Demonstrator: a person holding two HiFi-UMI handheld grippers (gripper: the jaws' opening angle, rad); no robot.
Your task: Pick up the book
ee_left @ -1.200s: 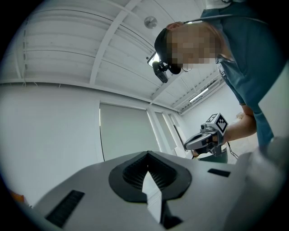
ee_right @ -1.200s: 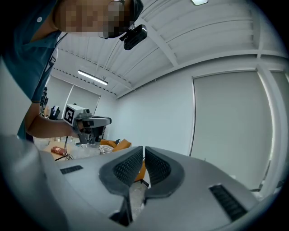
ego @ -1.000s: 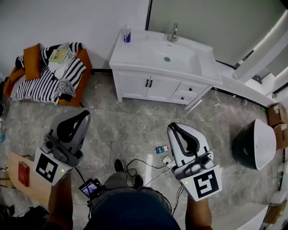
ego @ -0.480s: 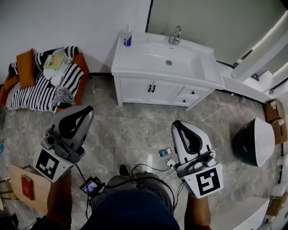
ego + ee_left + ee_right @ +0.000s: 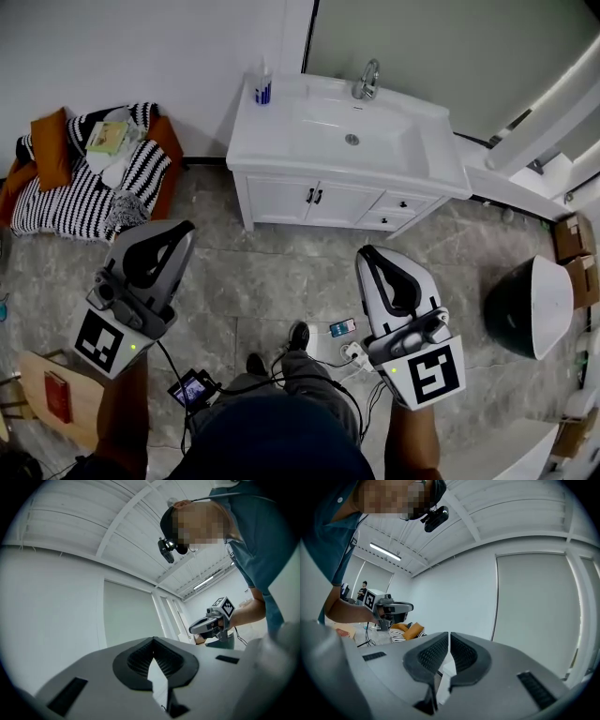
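In the head view the book point(image 5: 108, 138) lies at the sofa's point(image 5: 170, 173) far edge, ahead and to the left, nearer the left tool point(image 5: 180, 231) than the right tool point(image 5: 367, 255); the left gripper view, then the right gripper view, show each tool closed and empty, with no book in sight.

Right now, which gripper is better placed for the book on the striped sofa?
Left: the left gripper is nearer the book; the right gripper is farther off. Both are shut and empty.

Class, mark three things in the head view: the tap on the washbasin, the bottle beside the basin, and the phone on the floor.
tap point(image 5: 367, 79), head view, on its curved spout.
bottle point(image 5: 263, 90), head view, on its body.
phone point(image 5: 342, 327), head view, on its screen.
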